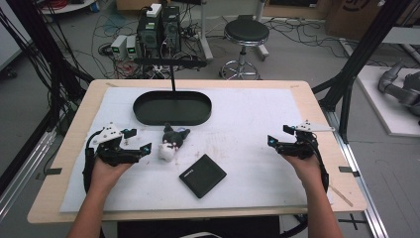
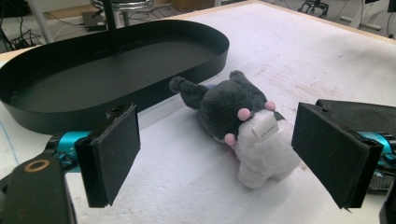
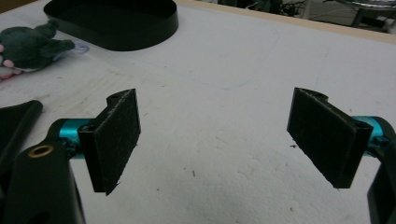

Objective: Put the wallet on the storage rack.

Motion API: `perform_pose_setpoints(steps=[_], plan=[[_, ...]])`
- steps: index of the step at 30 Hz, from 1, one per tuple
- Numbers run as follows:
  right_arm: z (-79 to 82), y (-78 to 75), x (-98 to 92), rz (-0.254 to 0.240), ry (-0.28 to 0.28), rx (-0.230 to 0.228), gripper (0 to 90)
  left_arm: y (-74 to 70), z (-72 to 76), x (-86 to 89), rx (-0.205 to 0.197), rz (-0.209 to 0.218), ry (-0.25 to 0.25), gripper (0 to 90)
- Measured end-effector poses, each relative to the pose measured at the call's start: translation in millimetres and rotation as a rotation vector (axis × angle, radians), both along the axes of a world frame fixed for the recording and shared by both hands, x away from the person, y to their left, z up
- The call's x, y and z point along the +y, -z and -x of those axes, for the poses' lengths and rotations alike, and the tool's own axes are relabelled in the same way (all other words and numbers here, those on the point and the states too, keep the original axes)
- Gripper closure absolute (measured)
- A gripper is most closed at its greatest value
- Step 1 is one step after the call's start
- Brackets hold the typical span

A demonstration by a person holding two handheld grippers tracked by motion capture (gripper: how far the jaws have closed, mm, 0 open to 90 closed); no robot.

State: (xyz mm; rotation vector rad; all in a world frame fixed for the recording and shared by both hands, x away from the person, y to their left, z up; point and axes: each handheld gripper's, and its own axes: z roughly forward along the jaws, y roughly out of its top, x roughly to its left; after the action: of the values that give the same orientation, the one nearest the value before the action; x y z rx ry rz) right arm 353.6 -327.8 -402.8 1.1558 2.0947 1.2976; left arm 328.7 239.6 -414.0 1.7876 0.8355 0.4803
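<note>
Just ahead of the spread, empty left gripper [image 1: 140, 141] lies the plush toy [image 1: 170, 143] on the white mat [image 1: 247, 124], beside the black tray [image 1: 172, 107] and near the black case [image 1: 202, 175]. Well apart to the right, the right gripper [image 1: 275, 141] hangs over bare mat with jaws wide and nothing between them.

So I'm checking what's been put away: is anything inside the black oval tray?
The black oval tray looks bare inside; its near wall hides a strip of the floor. The plush toy lies outside, on the table.

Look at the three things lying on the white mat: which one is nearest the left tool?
The plush toy. It lies just ahead of the open left tool, while the black oval tray sits farther back and the flat black case lies off towards the middle.
</note>
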Motion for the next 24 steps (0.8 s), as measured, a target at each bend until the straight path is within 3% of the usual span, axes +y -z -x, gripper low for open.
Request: perform_pose_setpoints(steps=[6, 13, 16, 17, 24], plan=[[-2.7, 4.6, -3.9, -0.047, -0.02, 0.059, 16.9, 2.1, -2.4, -0.7, 0.02, 0.004, 0.007, 15.5], [2.0, 1.1, 9.1, -0.035, -0.057, 0.046, 16.8, 2.7, -0.8, -5.4, 0.019, 0.011, 0.034, 15.5], [2.3, 0.2, 18.7, -0.043, -0.103, 0.049, 16.7, 2.8, -1.3, -4.3, 0.013, 0.012, 0.033, 15.5], [1.9, 1.4, 24.9, -0.06, -0.146, 0.06, 16.7, 2.4, -1.1, -3.6, 0.011, 0.017, 0.034, 15.5], [0.6, 5.2, 47.4, -0.037, -0.208, 0.091, 16.6, 4.0, 1.6, -0.9, 0.019, 0.016, 0.02, 15.5]])
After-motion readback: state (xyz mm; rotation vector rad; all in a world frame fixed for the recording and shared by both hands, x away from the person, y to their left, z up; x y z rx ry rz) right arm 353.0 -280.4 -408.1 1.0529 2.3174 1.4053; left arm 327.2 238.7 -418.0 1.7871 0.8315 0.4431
